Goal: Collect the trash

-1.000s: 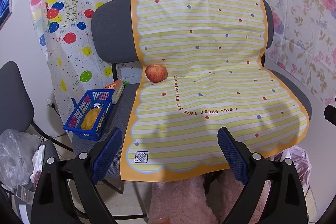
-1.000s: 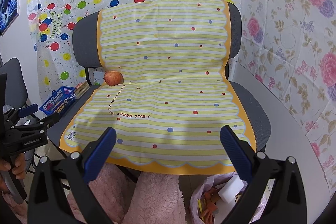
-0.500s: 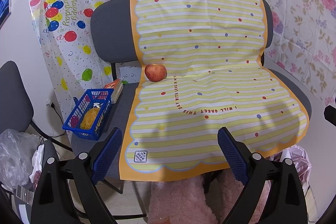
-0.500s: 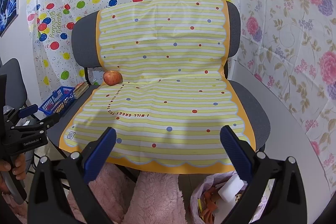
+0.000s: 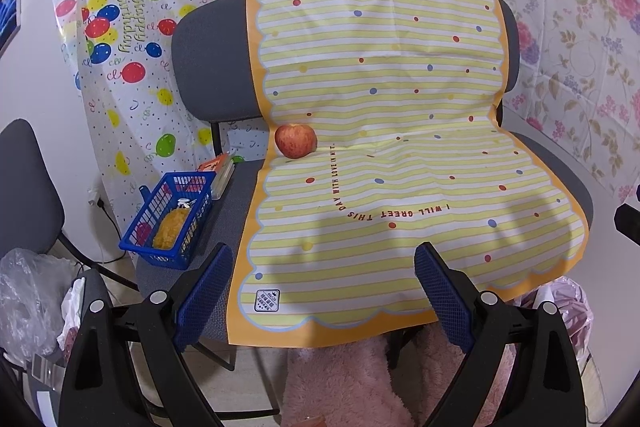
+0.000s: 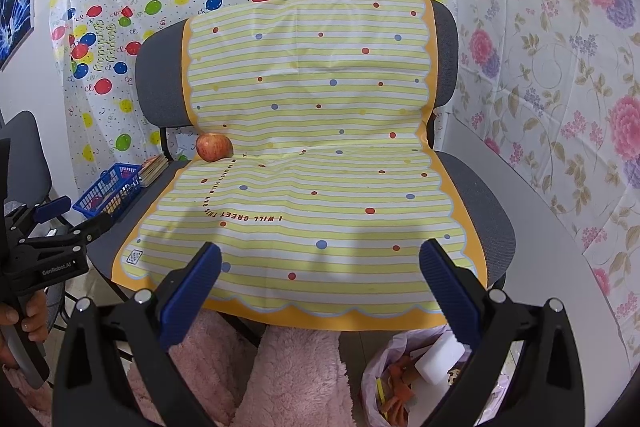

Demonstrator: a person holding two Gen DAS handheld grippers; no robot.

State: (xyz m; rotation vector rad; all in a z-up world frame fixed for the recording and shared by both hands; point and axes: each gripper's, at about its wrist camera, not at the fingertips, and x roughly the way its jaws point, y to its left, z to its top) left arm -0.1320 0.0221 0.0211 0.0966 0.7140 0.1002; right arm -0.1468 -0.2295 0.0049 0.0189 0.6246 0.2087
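Mat (image 5: 400,147) at frame centre reads "I WILL GREET THIS DAY WITH LOVE". Left gripper (image 6: 60,219) marked "GenRobot.AI". Both the left and the right gripper (image 6: 320,279) have jaws apart, empty.

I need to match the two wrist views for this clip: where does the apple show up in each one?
Left wrist view: the apple sits left of centre, at the back of the seat, on the left edge of the striped yellow mat.
Right wrist view: the apple is further left, at the same seat crease.
Shared landmark: the blue basket, down-left of the apple in both.
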